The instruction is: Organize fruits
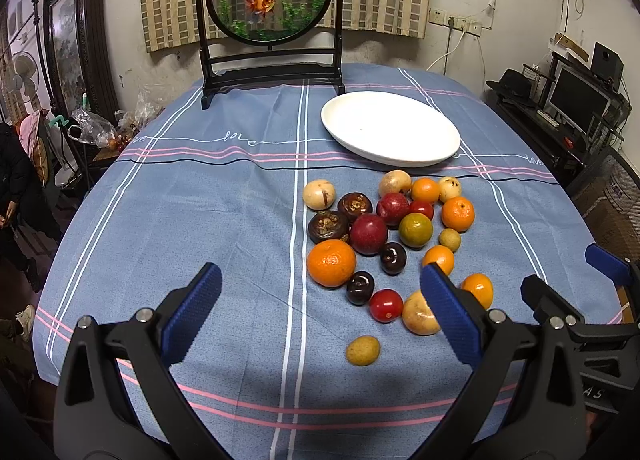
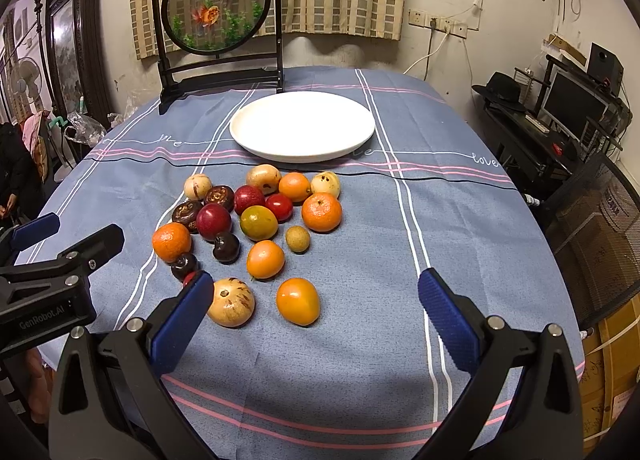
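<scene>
A desk [image 2: 460,219] draped in blue plaid cloth is seen in a cluttered room; round, glossy fruits [image 2: 256,223] are clustered mid-desk before a smooth white plate [image 2: 303,125]. Both hand-held grippers, left [image 1: 320,308] and right [image 2: 316,308], are held apart, empty.

Your nearest stretch of table [image 2: 360,340] lies bare, as does its left half. The fruit cluster [image 2: 256,219] sits packed between you and the white plate [image 2: 302,125]; the fish screen [image 2: 218,3] blocks the far edge.

Both grippers, left gripper [image 1: 320,300] and right gripper [image 2: 316,300], are showing black frames; ribbed blue jaws; silver screws; "GenRobot.AI" lettering.
</scene>
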Motion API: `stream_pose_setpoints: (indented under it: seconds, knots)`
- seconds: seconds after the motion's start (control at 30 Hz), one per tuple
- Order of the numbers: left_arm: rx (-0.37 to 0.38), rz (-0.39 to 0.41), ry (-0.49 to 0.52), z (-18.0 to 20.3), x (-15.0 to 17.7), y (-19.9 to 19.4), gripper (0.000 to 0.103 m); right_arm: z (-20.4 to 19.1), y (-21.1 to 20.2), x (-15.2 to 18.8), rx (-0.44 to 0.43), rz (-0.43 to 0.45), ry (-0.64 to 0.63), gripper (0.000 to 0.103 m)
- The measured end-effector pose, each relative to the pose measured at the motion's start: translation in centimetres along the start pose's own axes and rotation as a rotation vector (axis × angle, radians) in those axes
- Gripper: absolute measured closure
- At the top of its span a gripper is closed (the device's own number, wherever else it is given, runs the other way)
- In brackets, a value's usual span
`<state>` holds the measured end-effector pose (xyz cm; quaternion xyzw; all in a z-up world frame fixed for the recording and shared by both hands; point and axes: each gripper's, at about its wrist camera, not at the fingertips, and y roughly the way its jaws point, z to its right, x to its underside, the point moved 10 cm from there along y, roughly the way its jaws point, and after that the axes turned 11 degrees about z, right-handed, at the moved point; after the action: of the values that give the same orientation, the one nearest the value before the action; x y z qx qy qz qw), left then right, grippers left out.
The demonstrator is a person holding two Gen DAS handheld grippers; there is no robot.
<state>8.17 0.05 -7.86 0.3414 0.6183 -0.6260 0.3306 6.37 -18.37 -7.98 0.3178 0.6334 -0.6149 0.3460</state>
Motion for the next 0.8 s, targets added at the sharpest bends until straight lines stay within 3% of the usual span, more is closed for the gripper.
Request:
stream_pose_setpoints:
  seconds: [0.5,0.8]
  knots:
    - [-0.001,-0.003,-0.001,0.1,0.1,0.1,0.002,-0.2,0.1,0.0,-0.003,-0.002,-0.002,0.001]
    - [-0.001,-0.03,0.008,-1.1,1.0,1.2,0.002,-1.2,1.1,1.5,-0.117,-0.025,-0.074,0.001]
